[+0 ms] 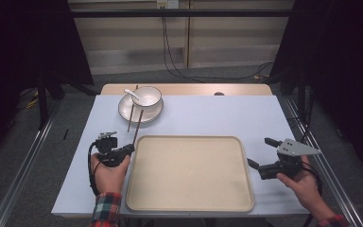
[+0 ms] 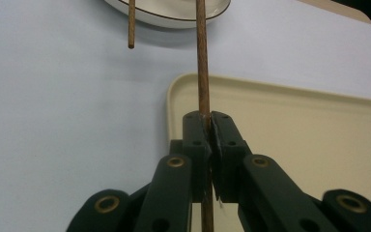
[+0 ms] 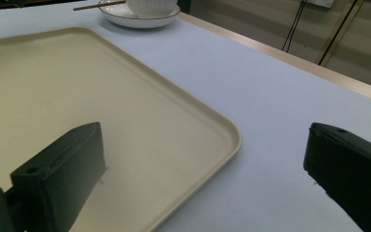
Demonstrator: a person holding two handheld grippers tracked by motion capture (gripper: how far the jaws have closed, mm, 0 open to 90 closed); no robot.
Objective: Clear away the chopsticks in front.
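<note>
Two hands work at a big pale blue counter (image 1: 208,113) with a wooden strip along its far edge. On the near half of the counter lies a wide, flat cream plastic tray (image 1: 189,172) with round corners, and nothing is on it.

Far back on the left side sits a round white plate with a dark rim (image 1: 125,111). A white ribbed bowl (image 1: 146,98) stands on the plate, and a small white spoon (image 1: 133,94) leans in the bowl.

Two thin brown wooden chopsticks lie near the plate. One short-looking chopstick (image 1: 131,116) rests with its far end on the plate and its near end on the counter. The other long chopstick (image 1: 137,126) runs from the plate down toward the tray's far left corner.

The left hand (image 1: 108,172), with a red checked sleeve, holds the left claw (image 1: 131,147) just beside that tray corner. In the left gripper view this claw (image 2: 207,126) is pinched tight around the long chopstick (image 2: 202,63), which sticks out above and below the jaws.

The right hand (image 1: 307,184) holds the right claw (image 1: 262,153) just off the tray's right edge. Its jaws are spread wide apart and hold nothing.
</note>
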